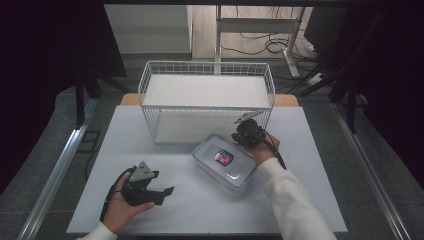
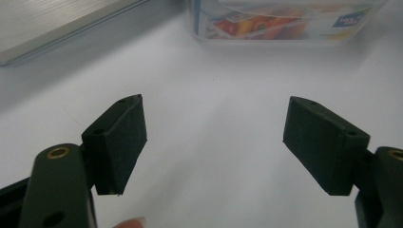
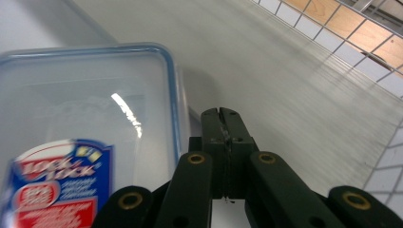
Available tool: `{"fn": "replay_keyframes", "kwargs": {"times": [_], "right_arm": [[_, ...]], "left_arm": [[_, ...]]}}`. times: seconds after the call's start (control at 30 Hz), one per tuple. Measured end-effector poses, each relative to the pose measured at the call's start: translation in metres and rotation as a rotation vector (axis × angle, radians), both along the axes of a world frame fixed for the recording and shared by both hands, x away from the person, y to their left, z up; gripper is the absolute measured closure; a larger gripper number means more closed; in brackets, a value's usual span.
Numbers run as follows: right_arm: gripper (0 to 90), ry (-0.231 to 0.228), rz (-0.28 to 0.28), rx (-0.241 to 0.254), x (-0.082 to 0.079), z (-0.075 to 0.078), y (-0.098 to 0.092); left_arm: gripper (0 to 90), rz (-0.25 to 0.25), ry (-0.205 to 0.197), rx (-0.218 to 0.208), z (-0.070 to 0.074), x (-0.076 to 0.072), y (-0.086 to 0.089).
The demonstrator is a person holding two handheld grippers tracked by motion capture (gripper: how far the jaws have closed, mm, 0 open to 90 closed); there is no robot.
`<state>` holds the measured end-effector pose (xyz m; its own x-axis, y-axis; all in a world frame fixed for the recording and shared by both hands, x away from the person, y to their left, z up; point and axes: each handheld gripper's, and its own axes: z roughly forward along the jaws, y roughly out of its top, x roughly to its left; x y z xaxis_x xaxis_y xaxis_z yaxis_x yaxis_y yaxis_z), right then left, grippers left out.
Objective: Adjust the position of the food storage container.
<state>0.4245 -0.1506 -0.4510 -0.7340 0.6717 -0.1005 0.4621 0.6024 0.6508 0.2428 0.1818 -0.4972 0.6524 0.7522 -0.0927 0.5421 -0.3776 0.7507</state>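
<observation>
Both grippers are sitting low in the high view: the left gripper [image 1: 161, 192], lower left, is resting with jaws spread wide and nothing between them, while the right gripper [image 1: 243, 136], right of centre, is pressing its jaws together beside the container's upper right corner. One clear lidded container [image 1: 225, 162] is lying mid-frame, long axis running upper left to lower right, before one white wire basket [image 1: 207, 102] on the table [image 1: 200, 210].

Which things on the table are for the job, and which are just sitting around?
Likely for the job:
plastic box
wire basket
left claw, open
right claw, shut, beside the box

Just lying about:
cables on the floor
desk frame behind
</observation>
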Motion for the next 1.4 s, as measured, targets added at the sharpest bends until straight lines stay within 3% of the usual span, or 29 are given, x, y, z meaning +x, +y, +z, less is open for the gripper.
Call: {"fn": "replay_keyframes", "kwargs": {"times": [0.1, 0.27, 0.53, 0.7, 0.77, 1.03, 1.2, 1.4], "right_arm": [[88.7, 0.003, 0.010, -0.038, 0.008, -0.009, 0.008], [88.8, 0.020, 0.041, -0.047, 0.014, -0.016, 0.019], [89.0, -0.016, 0.087, -0.082, 0.014, -0.016, 0.025], [89.0, -0.022, 0.082, -0.096, 0.015, -0.016, 0.026], [89.0, -0.034, 0.078, -0.122, 0.015, -0.019, 0.028], [89.1, -0.022, 0.081, -0.103, 0.015, -0.019, 0.028], [89.1, -0.018, 0.124, -0.102, 0.010, -0.019, 0.034], [89.1, 0.002, 0.213, -0.112, -0.003, -0.019, 0.049]], "left_arm": [[22.6, 0.000, 0.000, 0.001, 0.000, 0.000, 0.000], [22.7, -0.004, -0.003, 0.003, 0.000, 0.000, -0.001], [22.8, 0.003, -0.009, -0.001, 0.001, 0.000, 0.002], [22.8, 0.017, -0.015, -0.004, 0.003, 0.000, 0.004], [22.8, 0.016, -0.017, -0.002, 0.003, -0.001, 0.005], [22.7, 0.003, -0.008, 0.002, 0.003, -0.001, 0.003], [22.6, 0.006, -0.009, -0.001, 0.003, -0.001, 0.004], [22.6, 0.033, -0.015, -0.017, 0.009, 0.001, 0.012]]}}
